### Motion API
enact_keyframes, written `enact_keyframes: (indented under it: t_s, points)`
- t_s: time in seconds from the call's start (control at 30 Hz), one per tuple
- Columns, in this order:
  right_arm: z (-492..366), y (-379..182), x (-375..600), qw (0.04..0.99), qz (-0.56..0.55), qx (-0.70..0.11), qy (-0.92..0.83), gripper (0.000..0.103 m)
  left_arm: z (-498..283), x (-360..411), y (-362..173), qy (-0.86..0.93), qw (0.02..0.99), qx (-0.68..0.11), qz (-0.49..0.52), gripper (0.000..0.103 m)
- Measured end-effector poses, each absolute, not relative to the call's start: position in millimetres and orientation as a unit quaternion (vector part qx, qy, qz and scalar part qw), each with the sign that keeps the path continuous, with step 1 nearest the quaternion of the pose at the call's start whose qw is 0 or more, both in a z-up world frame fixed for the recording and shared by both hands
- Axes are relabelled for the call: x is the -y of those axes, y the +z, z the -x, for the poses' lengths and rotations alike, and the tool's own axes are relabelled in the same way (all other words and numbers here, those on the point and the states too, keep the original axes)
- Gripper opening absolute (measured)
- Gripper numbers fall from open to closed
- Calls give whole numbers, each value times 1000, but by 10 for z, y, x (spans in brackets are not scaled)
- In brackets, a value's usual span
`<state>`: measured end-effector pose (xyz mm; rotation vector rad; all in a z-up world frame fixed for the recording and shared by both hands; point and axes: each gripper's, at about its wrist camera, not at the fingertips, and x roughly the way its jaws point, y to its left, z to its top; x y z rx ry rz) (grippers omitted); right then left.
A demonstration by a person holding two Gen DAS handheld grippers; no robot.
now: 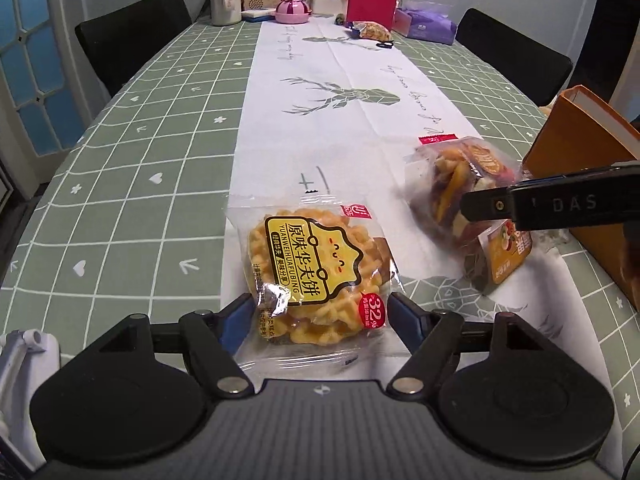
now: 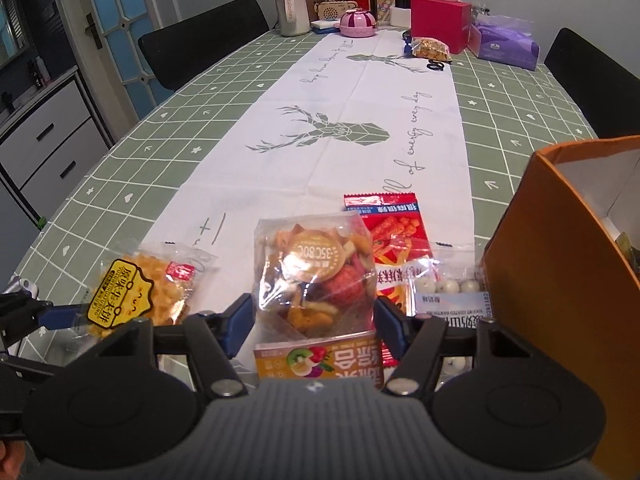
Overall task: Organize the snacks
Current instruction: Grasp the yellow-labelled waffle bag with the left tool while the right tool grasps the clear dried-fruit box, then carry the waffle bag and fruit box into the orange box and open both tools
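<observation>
Tablecloth in green check covers the long table, with a white deer-print runner down its middle. Next in size, the orange box stands open at the right edge. The left gripper points steeply down at the runner, tilted forward, its blue-padded jaws on either side of the waffle packet; the pads touch the wrapper's edges, so it seems to grip the packet, which in the right wrist view looks lifted off the cloth. The right gripper tilts down likewise, jaws about half apart and pressing the sides of the dried-fruit bag, just left of the box. Behind that bag lies a red snack packet, and beside it a clear pack of white candy balls, touching the box.
</observation>
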<state>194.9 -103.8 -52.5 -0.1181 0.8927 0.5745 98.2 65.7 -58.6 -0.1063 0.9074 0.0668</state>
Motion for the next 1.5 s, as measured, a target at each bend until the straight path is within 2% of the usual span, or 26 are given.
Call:
enact_keyframes:
  t_s: [0.03, 0.17, 0.27, 0.37, 0.53, 0.6, 0.63, 0.73, 0.8, 0.9, 1.17, 1.5]
  points:
    - [-1944, -526, 1018, 862, 56, -424, 273, 65, -1004, -651, -594, 35, 897, -437, 49, 89]
    - [-1921, -547, 918, 870, 62, -408, 270, 79, -1078, -681, -616, 52, 900, -429, 61, 90]
    - [-1913, -576, 849, 876, 75, -398, 262, 80, -1134, -697, -631, 60, 901, -426, 63, 92]
    - [-1934, -628, 805, 879, 78, -395, 256, 80, -1180, -699, -663, 67, 904, -419, 54, 97]
    - [-1953, -715, 740, 877, 94, -400, 250, 79, -1232, -717, -702, 66, 903, -421, 57, 98]
    - [-1959, -736, 730, 876, 99, -402, 249, 76, -1240, -722, -708, 65, 902, -422, 59, 98]
    - [-1964, -748, 729, 875, 101, -404, 249, 70, -1243, -725, -712, 64, 902, -423, 59, 98]
    - [-1978, -747, 748, 871, 95, -410, 254, 66, -1243, -738, -716, 53, 902, -424, 68, 87]
    - [-1971, -740, 752, 870, 96, -412, 255, 65, -1244, -737, -699, 47, 901, -426, 74, 74]
    - [-1957, -717, 763, 867, 92, -416, 259, 64, -1237, -711, -659, 42, 901, -426, 70, 67]
    - [-1909, -596, 841, 868, 80, -412, 264, 63, -1188, -724, -610, 28, 902, -423, 77, 59]
    - [-1864, -352, 984, 876, 54, -398, 268, 63, -1079, -782, -427, 28, 911, -400, 95, 57]
